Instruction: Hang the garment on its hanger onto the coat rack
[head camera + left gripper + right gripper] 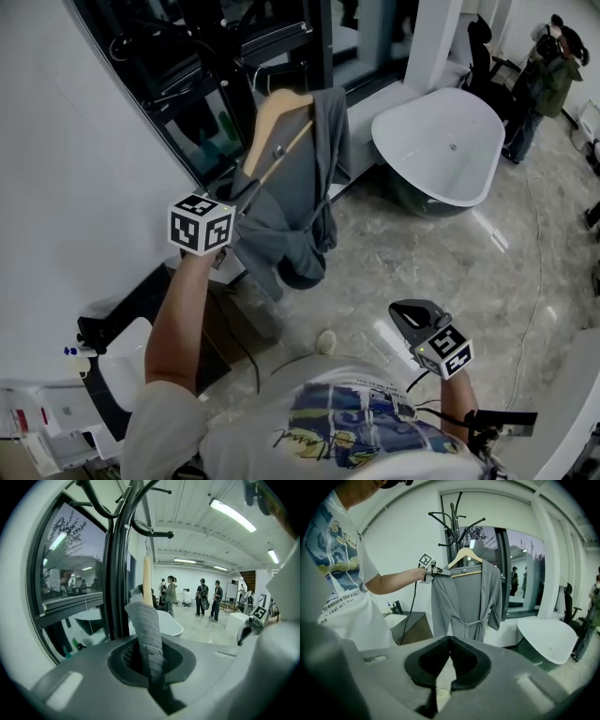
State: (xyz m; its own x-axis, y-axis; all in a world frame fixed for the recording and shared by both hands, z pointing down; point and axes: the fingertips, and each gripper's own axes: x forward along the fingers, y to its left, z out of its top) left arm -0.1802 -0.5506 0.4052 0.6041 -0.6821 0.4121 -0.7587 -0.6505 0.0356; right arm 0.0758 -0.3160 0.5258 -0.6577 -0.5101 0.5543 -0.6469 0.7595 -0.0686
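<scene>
Bathtub (441, 150) stands beside the coat rack (117, 583); left gripper (446, 572) pinches the garment (466, 597), perhaps unhooked; right gripper (449, 641) closed, empty.

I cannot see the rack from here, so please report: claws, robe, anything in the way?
Left claw shut on robe shoulder. Right claw shut, empty. Hanger up at coat rack, hook not clearly on. No obstacle seen.

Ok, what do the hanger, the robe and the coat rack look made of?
Hanger: probably pale wood, smooth, tan colour.
Robe: soft grey textured fabric, matte, hanging in folds.
Coat rack: likely metal, glossy black, thin curved hooks.
</scene>
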